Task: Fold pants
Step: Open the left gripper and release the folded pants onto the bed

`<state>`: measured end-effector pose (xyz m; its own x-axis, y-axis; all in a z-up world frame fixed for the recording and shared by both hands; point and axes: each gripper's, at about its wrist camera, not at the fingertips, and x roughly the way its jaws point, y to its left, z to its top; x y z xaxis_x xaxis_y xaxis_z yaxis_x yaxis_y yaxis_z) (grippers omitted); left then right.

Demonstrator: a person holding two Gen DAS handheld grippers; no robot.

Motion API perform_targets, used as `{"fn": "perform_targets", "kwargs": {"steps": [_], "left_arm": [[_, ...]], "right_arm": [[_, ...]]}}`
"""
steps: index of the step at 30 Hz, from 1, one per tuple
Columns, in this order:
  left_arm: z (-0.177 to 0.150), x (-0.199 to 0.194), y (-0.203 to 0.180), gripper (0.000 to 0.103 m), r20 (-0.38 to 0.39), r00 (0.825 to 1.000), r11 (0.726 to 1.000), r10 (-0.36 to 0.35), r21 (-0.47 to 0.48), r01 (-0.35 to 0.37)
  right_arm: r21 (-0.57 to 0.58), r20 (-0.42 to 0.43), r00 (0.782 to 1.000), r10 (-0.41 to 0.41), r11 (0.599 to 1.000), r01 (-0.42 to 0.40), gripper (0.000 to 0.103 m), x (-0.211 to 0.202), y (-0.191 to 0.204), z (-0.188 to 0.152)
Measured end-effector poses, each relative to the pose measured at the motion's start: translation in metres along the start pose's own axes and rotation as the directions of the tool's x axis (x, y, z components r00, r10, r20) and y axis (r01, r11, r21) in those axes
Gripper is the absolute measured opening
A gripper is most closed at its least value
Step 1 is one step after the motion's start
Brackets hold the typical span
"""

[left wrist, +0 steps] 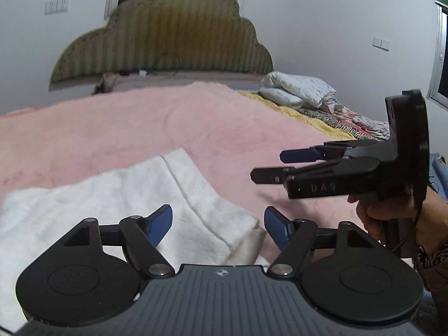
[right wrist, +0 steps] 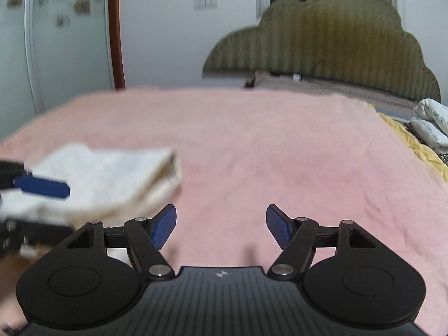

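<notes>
The white fuzzy pants (left wrist: 117, 196) lie folded on the pink blanket (left wrist: 196, 117), with a seam running toward their near right corner. My left gripper (left wrist: 218, 225) is open and empty, hovering just above that corner. My right gripper (right wrist: 221, 224) is open and empty over bare blanket (right wrist: 266, 154), right of the pants (right wrist: 112, 179). In the left wrist view it (left wrist: 268, 165) shows from the side at the right, held by a hand. The left gripper's blue fingertip (right wrist: 44, 187) shows at the left edge of the right wrist view, over the pants.
An olive scalloped headboard (left wrist: 168, 36) stands at the far end of the bed. A folded white quilt (left wrist: 296, 89) and patterned bedding (left wrist: 350, 120) lie at the far right, beside a yellow cover (left wrist: 280, 106). A door frame (right wrist: 116, 28) stands left.
</notes>
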<state>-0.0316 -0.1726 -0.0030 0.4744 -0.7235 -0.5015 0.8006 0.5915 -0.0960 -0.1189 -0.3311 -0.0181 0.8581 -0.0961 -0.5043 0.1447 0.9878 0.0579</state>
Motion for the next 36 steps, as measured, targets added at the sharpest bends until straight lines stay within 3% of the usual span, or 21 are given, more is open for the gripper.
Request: {"fn": "perform_targets", "kwargs": {"steps": [3,5,8,10,13,17,18,20,22,24,27,32,36], "left_arm": [[-0.005,-0.016,0.015,0.076,0.004,0.992,0.992,0.123,-0.008,-0.123],[-0.01,-0.024,0.03,0.075,-0.008,0.977,0.976,0.215,-0.034,-0.215],[-0.017,-0.035,0.053,0.075,-0.04,0.957,0.953,0.289,-0.081,-0.291],[-0.023,-0.04,0.067,0.075,-0.068,0.945,0.94,0.319,-0.101,-0.325],[-0.032,-0.048,0.071,0.075,-0.089,0.934,0.936,0.347,-0.033,-0.351],[-0.033,-0.063,0.078,0.077,0.001,0.887,0.887,0.461,0.039,-0.461],[-0.032,-0.064,0.084,0.078,0.001,0.885,0.885,0.466,0.02,-0.466],[-0.03,-0.065,0.097,0.078,-0.028,0.897,0.896,0.441,-0.039,-0.442],[-0.033,-0.062,0.104,0.078,-0.072,0.916,0.913,0.394,-0.08,-0.399],[-0.044,-0.057,0.1,0.078,-0.107,0.923,0.924,0.37,-0.059,-0.377],[-0.054,-0.052,0.089,0.079,-0.107,0.908,0.914,0.405,0.017,-0.405],[-0.046,-0.049,0.091,0.079,-0.097,0.882,0.886,0.46,-0.006,-0.463],[-0.038,-0.047,0.091,0.081,-0.095,0.842,0.844,0.53,-0.035,-0.535]], "right_arm": [[-0.006,0.047,0.996,0.07,0.998,-0.07,0.071,-0.006,0.02,0.009],[-0.028,0.052,0.989,0.137,0.99,-0.136,0.071,-0.007,0.037,0.012],[-0.109,0.023,0.977,0.214,0.972,-0.211,0.071,-0.002,0.059,0.015],[-0.184,-0.03,0.978,0.207,0.961,-0.209,0.071,0.006,0.075,0.012],[-0.253,-0.128,0.984,0.126,0.955,-0.155,0.076,0.016,0.088,0.001],[-0.208,-0.094,0.988,0.124,0.968,-0.141,0.076,0.007,0.083,0.003],[-0.204,-0.067,0.99,0.123,0.97,-0.135,0.076,0.009,0.079,0.005],[-0.178,-0.04,0.988,0.152,0.972,-0.156,0.076,0.005,0.081,0.008],[-0.147,-0.046,0.978,0.203,0.967,-0.208,0.076,0.013,0.081,0.01],[-0.155,-0.077,0.976,0.205,0.964,-0.215,0.076,0.021,0.086,0.008],[-0.213,-0.138,0.979,0.149,0.961,-0.176,0.078,0.032,0.092,-0.005],[-0.14,-0.084,0.987,0.14,0.979,-0.151,0.08,0.022,0.082,-0.006],[-0.083,-0.022,0.99,0.14,0.986,-0.141,0.08,0.012,0.082,0.003]]}}
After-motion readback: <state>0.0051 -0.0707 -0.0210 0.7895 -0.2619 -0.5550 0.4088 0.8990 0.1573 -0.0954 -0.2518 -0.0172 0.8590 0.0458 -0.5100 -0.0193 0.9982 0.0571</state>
